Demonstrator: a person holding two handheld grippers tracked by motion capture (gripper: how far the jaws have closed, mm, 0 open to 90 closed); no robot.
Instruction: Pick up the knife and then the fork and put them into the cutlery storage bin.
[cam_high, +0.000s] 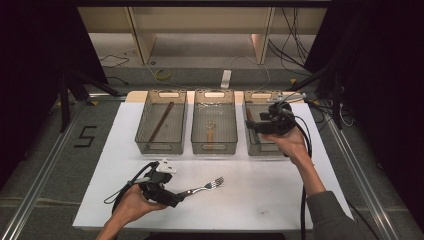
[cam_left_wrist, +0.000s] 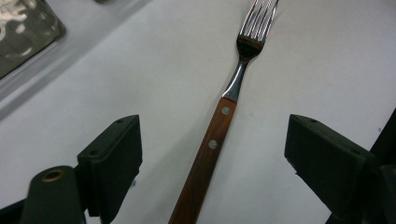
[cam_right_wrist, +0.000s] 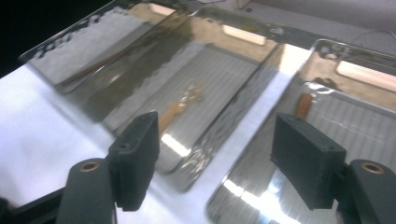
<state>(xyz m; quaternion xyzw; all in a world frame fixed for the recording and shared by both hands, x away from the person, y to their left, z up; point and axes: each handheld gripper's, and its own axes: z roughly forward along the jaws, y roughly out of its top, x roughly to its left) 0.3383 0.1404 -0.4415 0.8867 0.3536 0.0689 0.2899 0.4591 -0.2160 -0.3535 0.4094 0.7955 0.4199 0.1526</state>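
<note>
A fork (cam_high: 202, 188) with a brown wooden handle (cam_left_wrist: 205, 158) lies on the white mat, tines pointing away to the right. My left gripper (cam_high: 177, 197) rests low at the mat's front left. Its jaws stand wide on either side of the handle (cam_left_wrist: 215, 135) without touching it. My right gripper (cam_high: 252, 126) hovers over the right-hand clear bin (cam_high: 265, 150), open, with nothing between its jaws (cam_right_wrist: 215, 140). It looks across the row of bins.
Three clear bins stand in a row at the back of the white mat (cam_high: 260, 200). The left bin (cam_high: 161, 148) holds a long dark stick, the middle bin (cam_high: 214, 148) a wooden-handled utensil (cam_right_wrist: 180, 105). A brown handle (cam_right_wrist: 304, 105) lies in the right bin. Cables trail on the floor behind.
</note>
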